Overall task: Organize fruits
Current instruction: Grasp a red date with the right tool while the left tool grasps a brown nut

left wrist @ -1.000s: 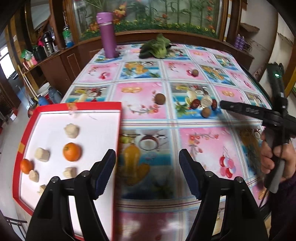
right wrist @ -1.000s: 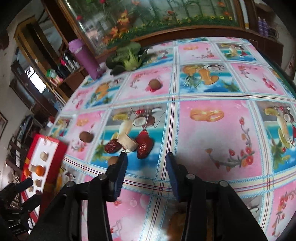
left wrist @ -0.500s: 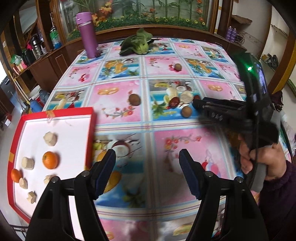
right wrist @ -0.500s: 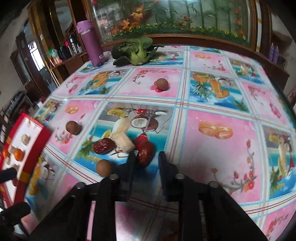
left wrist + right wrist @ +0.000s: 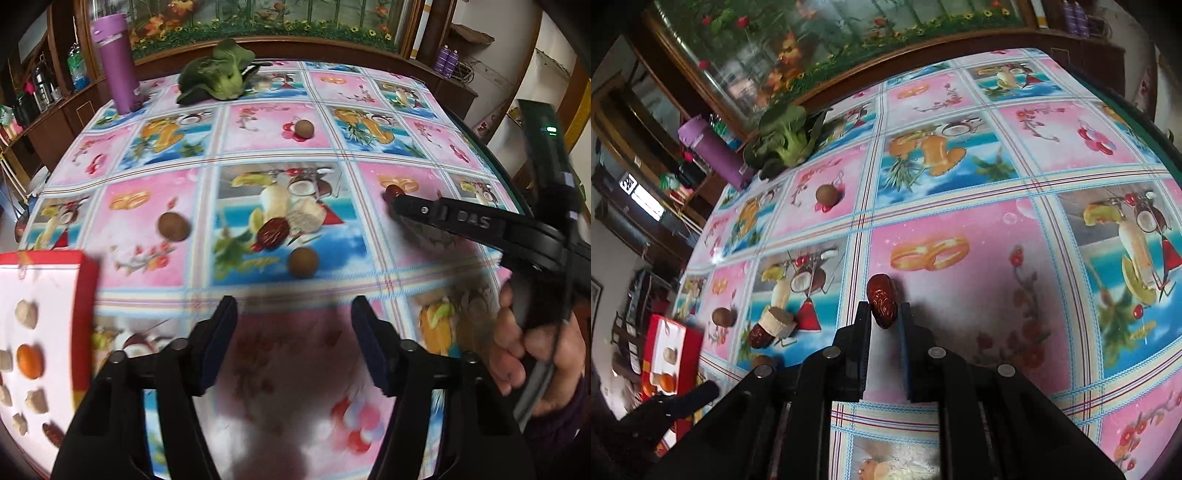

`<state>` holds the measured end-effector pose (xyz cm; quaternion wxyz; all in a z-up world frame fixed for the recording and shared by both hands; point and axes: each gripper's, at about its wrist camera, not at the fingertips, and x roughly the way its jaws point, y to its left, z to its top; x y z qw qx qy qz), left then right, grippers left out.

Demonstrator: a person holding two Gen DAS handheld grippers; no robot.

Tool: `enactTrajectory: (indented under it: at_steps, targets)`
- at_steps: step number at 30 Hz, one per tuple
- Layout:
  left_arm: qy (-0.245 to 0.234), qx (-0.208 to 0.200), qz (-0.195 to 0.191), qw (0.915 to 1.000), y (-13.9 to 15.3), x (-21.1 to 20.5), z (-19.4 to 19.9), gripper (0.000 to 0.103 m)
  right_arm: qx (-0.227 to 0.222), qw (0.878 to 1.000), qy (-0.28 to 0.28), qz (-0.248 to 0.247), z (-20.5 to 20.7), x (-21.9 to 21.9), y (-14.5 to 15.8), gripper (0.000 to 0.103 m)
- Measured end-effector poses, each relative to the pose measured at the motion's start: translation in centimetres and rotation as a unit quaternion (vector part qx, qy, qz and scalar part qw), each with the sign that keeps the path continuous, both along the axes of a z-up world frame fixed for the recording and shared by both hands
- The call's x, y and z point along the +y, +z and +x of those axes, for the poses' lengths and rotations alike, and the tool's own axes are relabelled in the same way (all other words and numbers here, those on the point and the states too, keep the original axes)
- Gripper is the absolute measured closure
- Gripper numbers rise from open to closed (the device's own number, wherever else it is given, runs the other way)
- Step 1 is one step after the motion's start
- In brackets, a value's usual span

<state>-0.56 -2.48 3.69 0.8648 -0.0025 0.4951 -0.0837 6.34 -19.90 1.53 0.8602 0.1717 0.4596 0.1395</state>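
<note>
A: What was held by the right gripper [image 5: 884,314]?

B: 1 red date [image 5: 881,302] was pinched between its jaws, lifted above the patterned tablecloth [image 5: 979,206]. It was caught near its lower end, with most of the fruit left sticking out past the tips.

A: And the left gripper [image 5: 294,332]?

B: It was held spread wide with nothing in it, low over the cloth beside the red-rimmed tray [image 5: 84,295].

A: How was the date judged to handle?

B: It was judged light, wrinkled and slightly soft, so little squeeze would be needed. A hold nearer the middle would be steadier, since an end grip could let it pivot or slip.

A: What was left loose?

B: A second date [image 5: 273,229] was seen lying against a pale chunk [image 5: 306,218], and 3 brown round fruits [image 5: 303,261] were scattered on the cloth. In the tray, an orange [image 5: 29,361] and pale pieces [image 5: 26,314] were already laid out, so sorting was judged partly done.
</note>
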Motion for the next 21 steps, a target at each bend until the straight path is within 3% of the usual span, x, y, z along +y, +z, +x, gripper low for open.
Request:
enactTrajectory:
  at_steps: [5, 8, 10, 16, 21]
  targets:
    - [0.000, 0.006, -0.002, 1.0000, -0.7, -0.9, 1.6, 0.048, -0.005, 1.000, -0.001, 0.017, -0.1, -0.1, 0.5, 0.090]
    - [0.001, 0.004, -0.005, 1.0000, -1.0, -1.0, 2.0, 0.056, -0.007, 1.000, 0.002, 0.023, -0.1, 0.1, 0.7, 0.090]
    - [0.001, 0.009, -0.006, 0.9999, -1.5, -1.0, 2.4, 0.068, -0.010, 1.000, 0.001, 0.022, -0.1, 0.1, 0.8, 0.090]
    - [-0.004, 0.005, -0.014, 0.9999, -2.0, -0.9, 2.3, 0.081, -0.012, 1.000, 0.004, 0.024, 0.0, 0.2, 0.8, 0.090]
    - [-0.001, 0.002, -0.025, 0.9997, -1.9, -0.4, 2.2, 0.081, -0.020, 1.000, 0.005, 0.024, -0.1, 0.2, 0.9, 0.090]
